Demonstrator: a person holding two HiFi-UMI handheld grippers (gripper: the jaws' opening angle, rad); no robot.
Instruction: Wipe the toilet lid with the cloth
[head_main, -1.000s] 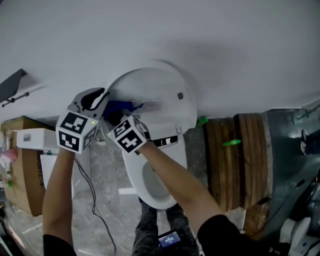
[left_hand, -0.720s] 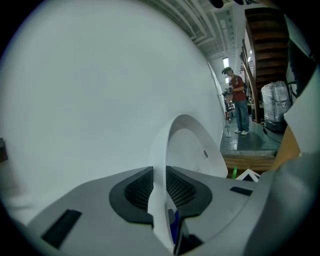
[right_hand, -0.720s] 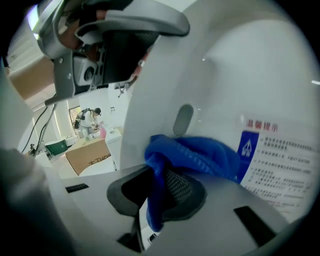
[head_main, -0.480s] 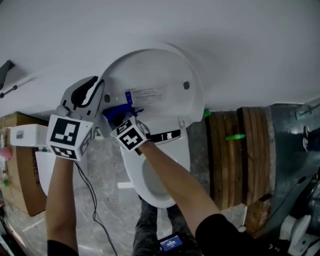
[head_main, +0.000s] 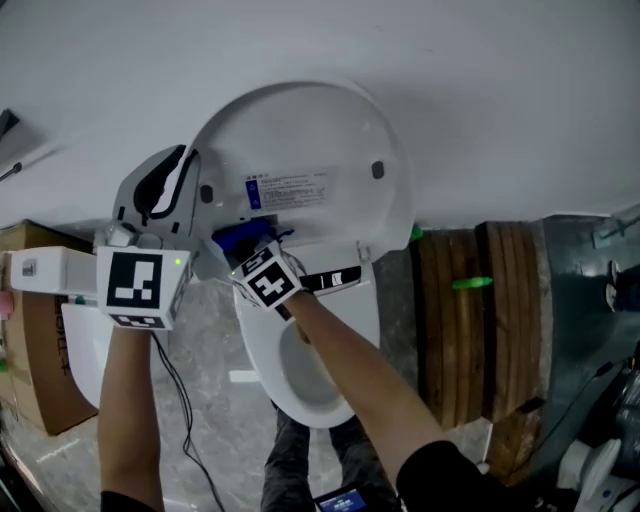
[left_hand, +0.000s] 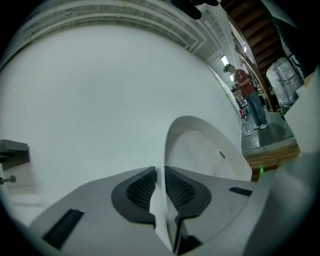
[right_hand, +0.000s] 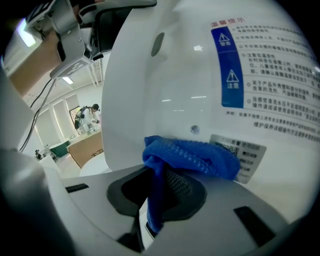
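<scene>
The white wall (head_main: 450, 80) fills the top of the head view. The toilet lid (head_main: 300, 140) stands raised against it at upper centre, glossy white, its underside towards me. Below it, my right forearm covers part of the toilet bowl (head_main: 262, 350).

My left tool (head_main: 172, 180) sits at the lid's left rim. In its own view the thin rim runs between the two ribbed pads; the jaws are closing and pinch it. From the head view the tips are hard to make out against the rim.

My right tool (right_hand: 160, 185) is clamped on the blue cloth (right_hand: 192, 155). The cloth's knitted bunch is pressed against the lid's lower left, just under the printed label (head_main: 288, 188); its tail disappears between the jaws. The label's right side is cut off in the right gripper view, and I cannot read its fine print.
</scene>
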